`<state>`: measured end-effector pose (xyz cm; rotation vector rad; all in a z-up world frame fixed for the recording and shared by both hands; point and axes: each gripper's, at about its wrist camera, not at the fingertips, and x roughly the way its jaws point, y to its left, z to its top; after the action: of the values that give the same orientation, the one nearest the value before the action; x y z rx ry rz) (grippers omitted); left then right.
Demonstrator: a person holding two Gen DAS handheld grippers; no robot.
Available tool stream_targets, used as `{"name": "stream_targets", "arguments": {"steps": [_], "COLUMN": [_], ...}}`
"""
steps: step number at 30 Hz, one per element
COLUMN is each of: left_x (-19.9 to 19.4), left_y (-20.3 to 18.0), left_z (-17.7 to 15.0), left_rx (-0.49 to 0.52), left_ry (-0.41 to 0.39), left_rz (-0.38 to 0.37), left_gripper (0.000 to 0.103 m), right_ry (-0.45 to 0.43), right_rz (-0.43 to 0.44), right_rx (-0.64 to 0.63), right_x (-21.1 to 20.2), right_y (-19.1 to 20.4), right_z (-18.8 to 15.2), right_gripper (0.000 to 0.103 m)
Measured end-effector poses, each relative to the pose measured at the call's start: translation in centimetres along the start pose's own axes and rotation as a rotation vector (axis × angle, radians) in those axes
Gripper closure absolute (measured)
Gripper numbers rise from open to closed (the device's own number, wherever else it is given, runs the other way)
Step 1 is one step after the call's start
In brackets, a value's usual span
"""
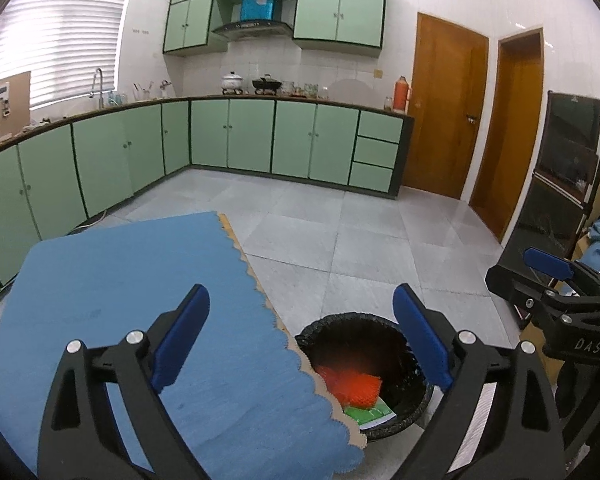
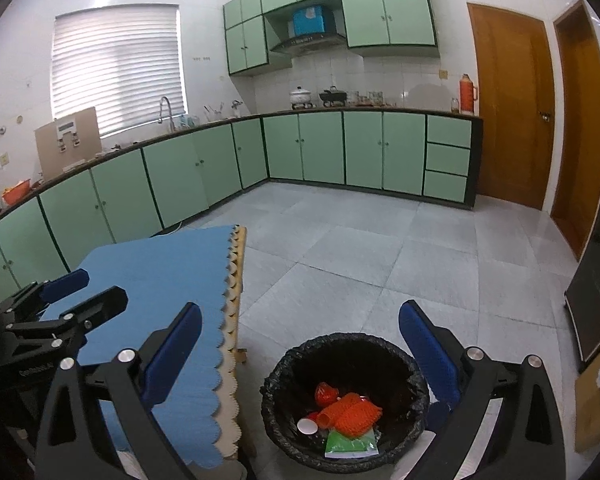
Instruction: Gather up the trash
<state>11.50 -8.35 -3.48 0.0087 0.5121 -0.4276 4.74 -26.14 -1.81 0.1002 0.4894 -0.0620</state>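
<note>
Two hand-held grippers hang above the near end of the room, both with jaws spread wide and nothing between the blue pads: the left hand-held gripper [image 1: 300, 344] over the scalloped right edge of a counter draped in a blue ribbed cloth [image 1: 112, 280], the right hand-held gripper [image 2: 300, 356] over the round bin lined with a crinkled black plastic bag [image 2: 380, 350]. The bin stands on the floor just beside the counter's right edge, its rim partly tucked under the cloth's overhang in the left wrist view. Inside it lies the collected trash: an orange plastic mesh roll [image 2: 354, 410], an orange cup [image 2: 326, 394], a white cup [image 2: 307, 426] and a flat green-and-white packet [image 2: 350, 444]. The cloth top itself is bare, with a pale wavy trim along its border. Beyond and to the right of the bin, smooth grey floor tiles [image 2: 380, 248] stretch open to the far run of pale green cabinets [image 2: 340, 148] and the two brown wooden doors [image 2: 512, 100]. A dark framed panel [image 1: 568, 168] stands at the right side of the room.
</note>
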Motion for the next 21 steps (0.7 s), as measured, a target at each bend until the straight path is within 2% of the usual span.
{"name": "stream_targets", "arguments": {"steps": [21], "left_x": [-7.8], "left_y": [1.6], "left_z": [-0.7], "left_rx": [-0.009], "left_ry": [-0.124], "left_rz": [0.044], "left_gripper": [0.013], "right_ry": [-0.098], "right_rz": [0.035], "right_rx": [-0.068], "right_x": [-5.5], "right_y": [4.1], "right_z": [-0.1], "right_gripper": [0.006]}}
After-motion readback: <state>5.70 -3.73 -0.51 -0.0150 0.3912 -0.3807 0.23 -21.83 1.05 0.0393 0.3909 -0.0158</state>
